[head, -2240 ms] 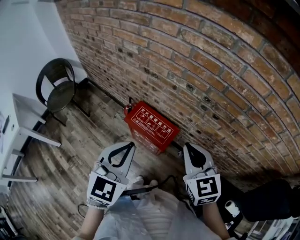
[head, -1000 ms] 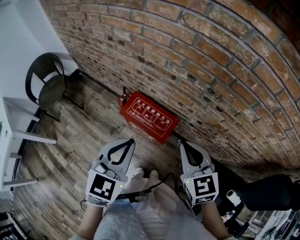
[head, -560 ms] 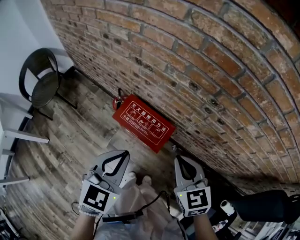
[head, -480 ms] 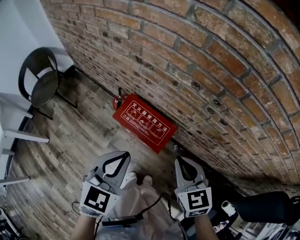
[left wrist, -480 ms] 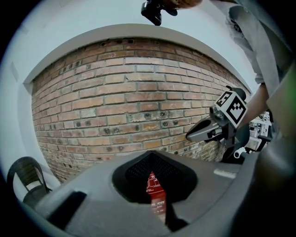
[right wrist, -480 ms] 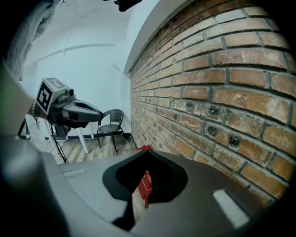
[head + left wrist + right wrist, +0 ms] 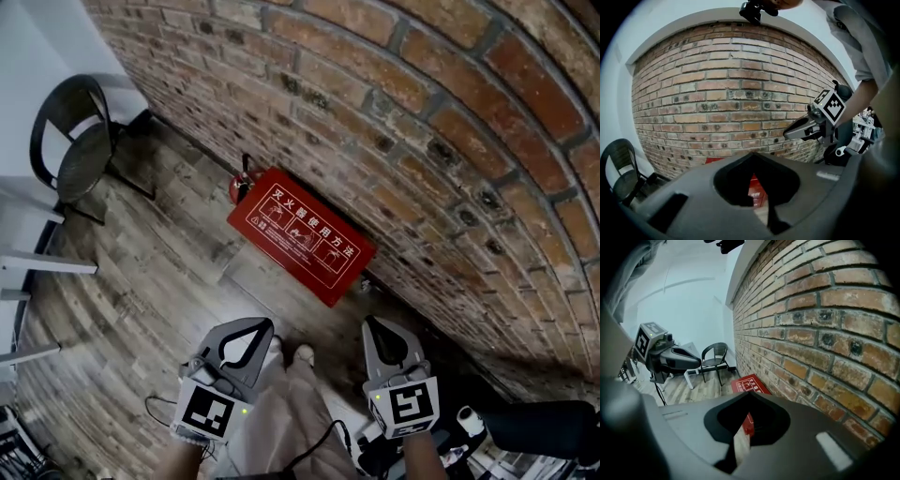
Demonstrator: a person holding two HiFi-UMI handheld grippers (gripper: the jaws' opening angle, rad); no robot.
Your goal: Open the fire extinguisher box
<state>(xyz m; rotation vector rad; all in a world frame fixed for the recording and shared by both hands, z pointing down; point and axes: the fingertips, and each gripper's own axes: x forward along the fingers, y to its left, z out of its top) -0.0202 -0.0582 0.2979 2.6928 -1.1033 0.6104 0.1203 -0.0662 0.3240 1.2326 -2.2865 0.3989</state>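
Only the head view shows the red box [image 7: 302, 234] whole; left hand-held gripper [image 7: 265, 326] and right hand-held gripper [image 7: 374, 325] closed.

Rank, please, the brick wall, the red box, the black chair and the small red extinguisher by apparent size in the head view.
1. Brick wall.
2. Red box and black chair: too alike to rank.
3. Small red extinguisher.

White Chinese lettering on fire extinguisher box [image 7: 302, 234] lid, characters unclear
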